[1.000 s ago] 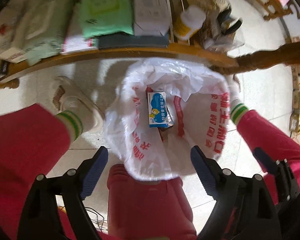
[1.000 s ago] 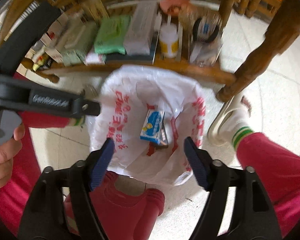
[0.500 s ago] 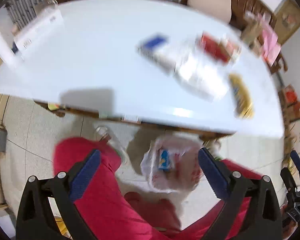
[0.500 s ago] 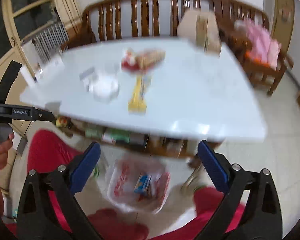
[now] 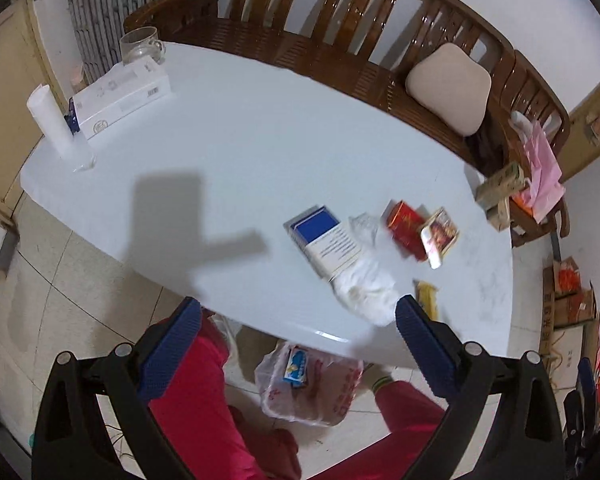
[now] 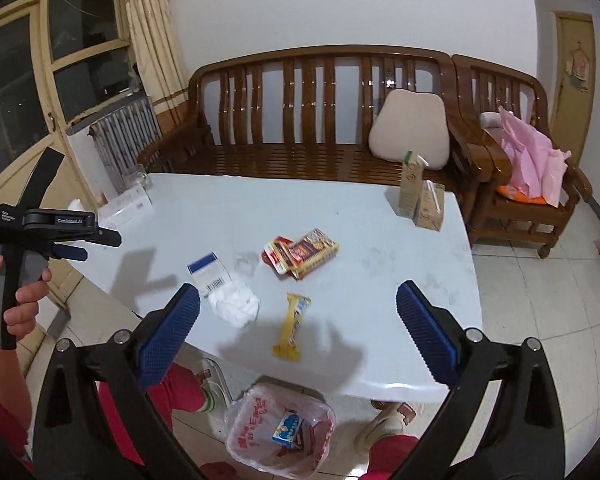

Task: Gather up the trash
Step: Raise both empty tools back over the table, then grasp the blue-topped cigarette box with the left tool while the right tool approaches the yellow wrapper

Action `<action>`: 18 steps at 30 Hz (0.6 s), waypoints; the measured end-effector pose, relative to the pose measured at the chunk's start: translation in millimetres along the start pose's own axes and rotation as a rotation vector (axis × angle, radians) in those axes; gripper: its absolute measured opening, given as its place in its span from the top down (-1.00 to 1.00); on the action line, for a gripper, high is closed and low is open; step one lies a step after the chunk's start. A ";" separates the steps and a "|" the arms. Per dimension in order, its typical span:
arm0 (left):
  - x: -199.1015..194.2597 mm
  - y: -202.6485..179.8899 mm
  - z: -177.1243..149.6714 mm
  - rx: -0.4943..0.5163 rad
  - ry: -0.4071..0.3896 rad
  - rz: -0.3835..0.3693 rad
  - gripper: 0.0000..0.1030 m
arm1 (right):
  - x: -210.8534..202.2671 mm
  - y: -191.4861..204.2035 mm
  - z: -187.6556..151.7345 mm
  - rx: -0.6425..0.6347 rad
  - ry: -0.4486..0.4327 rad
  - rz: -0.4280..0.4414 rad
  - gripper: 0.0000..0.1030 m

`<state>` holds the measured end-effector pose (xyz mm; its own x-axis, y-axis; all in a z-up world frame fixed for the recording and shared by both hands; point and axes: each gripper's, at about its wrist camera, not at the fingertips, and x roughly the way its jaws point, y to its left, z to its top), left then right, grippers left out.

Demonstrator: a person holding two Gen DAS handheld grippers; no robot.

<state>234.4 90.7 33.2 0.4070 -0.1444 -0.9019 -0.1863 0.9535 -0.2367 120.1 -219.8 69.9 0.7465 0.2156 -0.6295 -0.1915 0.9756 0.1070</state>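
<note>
A white plastic trash bag [image 6: 260,432] with red print sits on the floor under the table's near edge, with a small blue box [image 6: 287,429] inside; it also shows in the left wrist view [image 5: 320,396]. On the white table [image 6: 340,216] lie a blue-and-white box [image 6: 210,272], crumpled white tissue [image 6: 236,306], a yellow snack wrapper [image 6: 294,326] and red packets [image 6: 300,254]. My right gripper [image 6: 298,334] is open and empty above the near edge. My left gripper [image 5: 298,342] is open and empty; it shows at the left of the right wrist view [image 6: 76,245].
Two drink cartons [image 6: 420,196] stand at the table's far right corner. A white box [image 5: 120,96], a paper roll [image 5: 58,128] and a glass mug [image 5: 140,44] stand at the far left. A wooden bench [image 6: 300,128] with a cushion is behind the table. My red-trousered legs flank the bag.
Both grippers have risen from just above the trash bag to above the table's near edge, so the tabletop and its litter have come into view. Both stay open.
</note>
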 end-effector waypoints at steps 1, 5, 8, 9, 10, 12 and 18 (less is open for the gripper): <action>-0.7 -1.9 2.4 -0.003 0.000 -0.003 -0.84 | 3.6 -1.1 4.6 -0.001 0.003 0.007 -0.87; 6.2 -14.7 9.6 0.001 0.005 -0.003 -0.84 | 17.0 -2.4 17.7 -0.018 0.014 0.004 -0.87; 22.3 -20.9 15.4 -0.018 0.029 0.007 -0.84 | 30.8 -1.8 24.1 -0.033 0.029 0.004 -0.87; 29.1 -21.7 17.8 -0.033 0.042 0.004 -0.84 | 36.0 -1.9 25.0 -0.038 0.036 0.005 -0.87; 35.3 -22.3 19.4 -0.043 0.053 0.002 -0.84 | 40.2 -1.9 25.8 -0.041 0.042 0.005 -0.87; 48.2 -24.6 23.0 -0.061 0.076 -0.002 -0.84 | 47.7 -1.7 26.4 -0.046 0.054 0.005 -0.87; 83.7 -24.9 31.3 -0.131 0.133 -0.016 -0.84 | 78.4 -8.3 24.4 -0.036 0.108 0.013 -0.87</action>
<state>301.0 63.1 -25.0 0.2908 -0.2011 -0.9354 -0.2988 0.9097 -0.2885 195.8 -209.9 38.4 0.6711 0.2210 -0.7077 -0.2252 0.9702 0.0894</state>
